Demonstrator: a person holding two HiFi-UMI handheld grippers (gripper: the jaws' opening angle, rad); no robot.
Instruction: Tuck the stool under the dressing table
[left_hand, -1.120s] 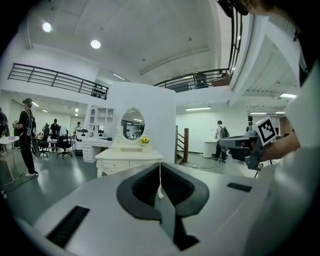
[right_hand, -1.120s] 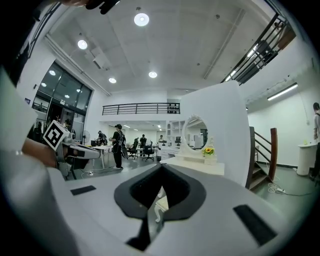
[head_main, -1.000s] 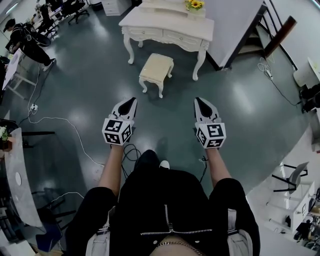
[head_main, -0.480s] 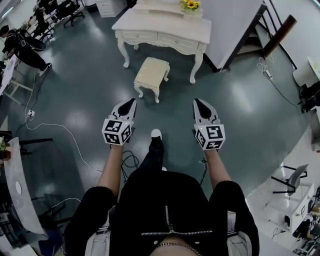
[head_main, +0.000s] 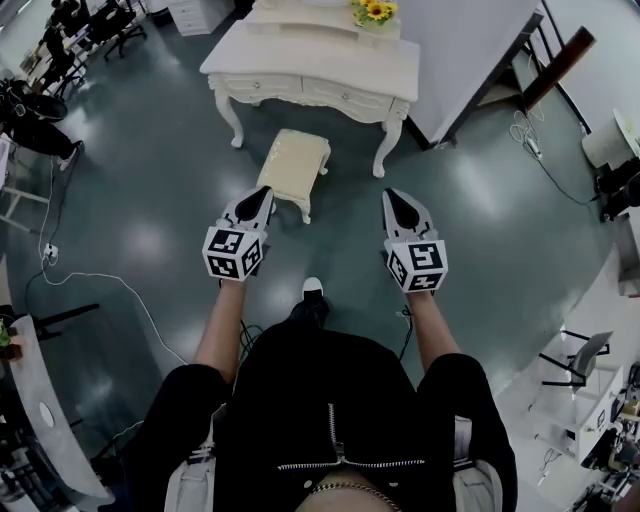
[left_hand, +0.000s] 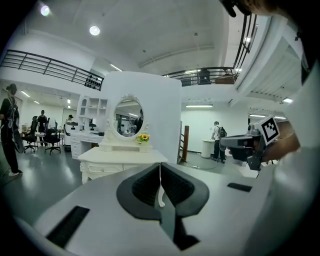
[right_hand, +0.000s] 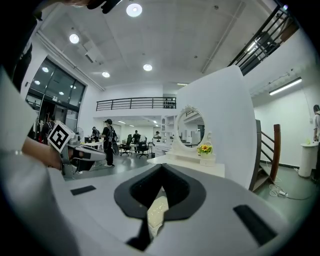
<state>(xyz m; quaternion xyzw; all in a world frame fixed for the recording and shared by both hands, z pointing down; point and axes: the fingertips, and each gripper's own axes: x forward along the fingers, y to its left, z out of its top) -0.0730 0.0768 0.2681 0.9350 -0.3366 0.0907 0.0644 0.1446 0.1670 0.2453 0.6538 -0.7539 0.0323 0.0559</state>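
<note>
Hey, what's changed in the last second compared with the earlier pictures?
The person has walked toward the dressing table, bringing both grippers closer to the stool. In the head view the left gripper now lines up with the stool's near corner, and the right gripper is off to its side. Nothing was taken hold of or let go. Unchanged: both grippers' fingers shut and empty, stool not tucked under.

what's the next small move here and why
Probably bring the left tongs and right tongs forward and down to the near side of the stool, ready to push. It stands out in front of the dressing table, not under it, and both tongs are shut, empty and seemingly not touching it.
</note>
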